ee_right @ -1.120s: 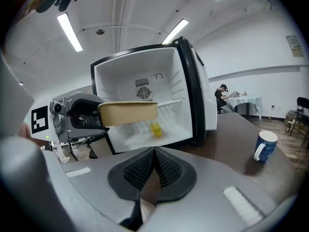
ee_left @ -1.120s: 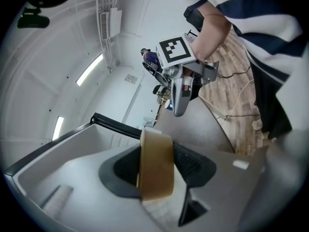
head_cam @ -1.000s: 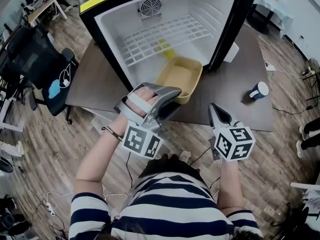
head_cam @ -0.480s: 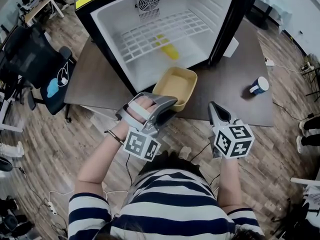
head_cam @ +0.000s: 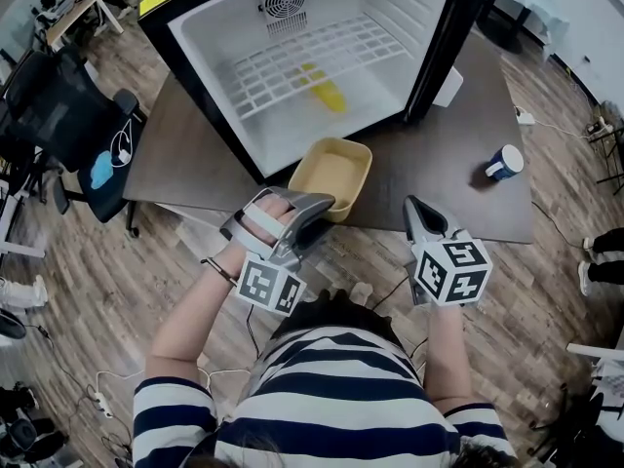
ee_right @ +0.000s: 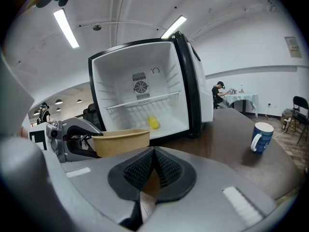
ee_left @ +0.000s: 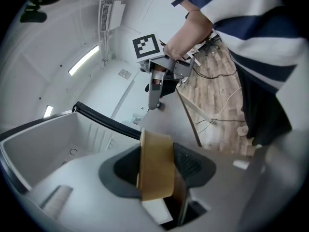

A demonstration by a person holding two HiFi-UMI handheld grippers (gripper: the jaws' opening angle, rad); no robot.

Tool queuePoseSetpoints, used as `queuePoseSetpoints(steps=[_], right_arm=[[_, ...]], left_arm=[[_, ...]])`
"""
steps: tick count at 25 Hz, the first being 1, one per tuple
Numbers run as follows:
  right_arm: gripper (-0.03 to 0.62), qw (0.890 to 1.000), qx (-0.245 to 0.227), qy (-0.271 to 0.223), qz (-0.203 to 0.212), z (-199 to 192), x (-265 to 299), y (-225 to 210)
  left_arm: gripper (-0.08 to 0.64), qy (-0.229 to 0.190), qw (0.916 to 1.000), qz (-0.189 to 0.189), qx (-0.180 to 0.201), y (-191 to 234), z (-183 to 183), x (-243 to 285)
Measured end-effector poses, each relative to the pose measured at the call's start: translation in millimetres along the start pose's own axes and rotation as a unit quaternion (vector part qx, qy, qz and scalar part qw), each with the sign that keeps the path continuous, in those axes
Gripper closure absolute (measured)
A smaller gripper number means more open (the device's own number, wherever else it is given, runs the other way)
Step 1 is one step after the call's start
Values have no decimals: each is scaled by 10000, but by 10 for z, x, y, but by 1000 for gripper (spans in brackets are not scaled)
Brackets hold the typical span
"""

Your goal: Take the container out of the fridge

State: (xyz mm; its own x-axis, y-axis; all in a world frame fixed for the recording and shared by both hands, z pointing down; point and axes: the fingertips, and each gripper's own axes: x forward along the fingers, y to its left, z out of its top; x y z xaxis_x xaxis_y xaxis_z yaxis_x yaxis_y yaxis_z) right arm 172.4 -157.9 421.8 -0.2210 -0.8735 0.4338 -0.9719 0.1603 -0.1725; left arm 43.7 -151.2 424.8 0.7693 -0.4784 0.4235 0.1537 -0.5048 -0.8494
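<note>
A tan rectangular container (head_cam: 331,175) hangs just outside the open mini fridge (head_cam: 292,61), over the dark table's near edge. My left gripper (head_cam: 322,206) is shut on its near rim, and in the left gripper view the tan wall (ee_left: 155,165) fills the jaws. The right gripper view shows the container (ee_right: 120,141) at the left, held clear of the fridge (ee_right: 142,103). My right gripper (head_cam: 413,209) hovers shut and empty to the container's right, apart from it; its pads (ee_right: 153,168) meet.
A yellow object (head_cam: 329,96) lies under the wire shelf inside the fridge. A blue mug (head_cam: 503,164) stands on the dark table (head_cam: 439,169) at the right. The fridge door edge (head_cam: 444,42) stands open at the right. A black office chair (head_cam: 73,115) sits to the left.
My left gripper has drawn the container out of the fridge mouth and toward me, to the table's near edge. The right gripper has stayed almost still.
</note>
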Motion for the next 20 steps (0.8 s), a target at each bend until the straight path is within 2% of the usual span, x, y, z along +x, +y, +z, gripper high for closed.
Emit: queuePoseSetpoints(steps=[20], right_arm=[[598,9999,-76,53,80,20,41,-12]], left_arm=[[560,168,9998,-13,-69,-8,-105,-9]])
